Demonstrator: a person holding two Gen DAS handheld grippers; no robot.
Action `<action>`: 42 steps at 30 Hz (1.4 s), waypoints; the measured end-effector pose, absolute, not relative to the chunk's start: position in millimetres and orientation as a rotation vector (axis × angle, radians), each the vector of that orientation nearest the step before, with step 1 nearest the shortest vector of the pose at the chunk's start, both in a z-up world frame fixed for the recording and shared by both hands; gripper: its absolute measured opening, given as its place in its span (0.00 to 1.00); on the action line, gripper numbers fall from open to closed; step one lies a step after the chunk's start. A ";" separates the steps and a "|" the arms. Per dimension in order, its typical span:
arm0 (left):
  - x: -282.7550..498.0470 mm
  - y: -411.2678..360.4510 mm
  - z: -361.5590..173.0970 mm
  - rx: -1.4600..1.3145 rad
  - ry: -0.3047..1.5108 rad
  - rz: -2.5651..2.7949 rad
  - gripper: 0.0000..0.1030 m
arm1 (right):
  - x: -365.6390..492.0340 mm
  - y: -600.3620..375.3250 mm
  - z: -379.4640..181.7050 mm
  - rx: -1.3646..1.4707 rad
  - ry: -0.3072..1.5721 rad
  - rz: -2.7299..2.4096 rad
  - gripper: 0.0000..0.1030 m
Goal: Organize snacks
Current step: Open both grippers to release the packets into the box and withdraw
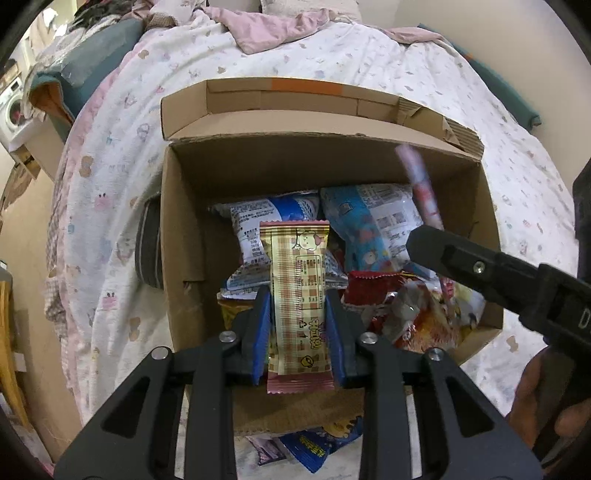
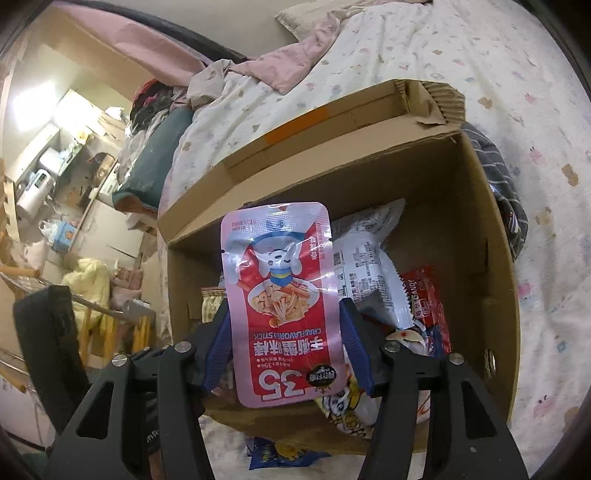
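Two snacks: plaid tan bar (image 1: 298,295), pink-red pouch (image 2: 284,299).

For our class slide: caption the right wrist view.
Tongs hold a pink snack packet above an open cardboard box.

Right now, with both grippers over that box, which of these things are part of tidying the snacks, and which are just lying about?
Part of the job:
- cardboard box
- beige wafer packet in the left gripper
- pink crab stick pouch in the right gripper
- snack bags already in the box
- blue packet on the bed

Just lying about:
- bedsheet
- pink blanket
- striped cloth
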State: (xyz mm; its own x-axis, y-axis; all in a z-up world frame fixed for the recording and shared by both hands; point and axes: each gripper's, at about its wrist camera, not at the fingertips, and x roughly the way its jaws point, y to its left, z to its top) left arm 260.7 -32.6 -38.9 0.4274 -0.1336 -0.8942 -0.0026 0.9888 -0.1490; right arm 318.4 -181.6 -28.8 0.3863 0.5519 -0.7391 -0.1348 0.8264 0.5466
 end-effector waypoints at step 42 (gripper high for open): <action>206.3 4.3 4.1 -0.164 1.009 -0.003 0.60 | 263.3 -220.0 -2.9 0.474 0.999 0.372 0.80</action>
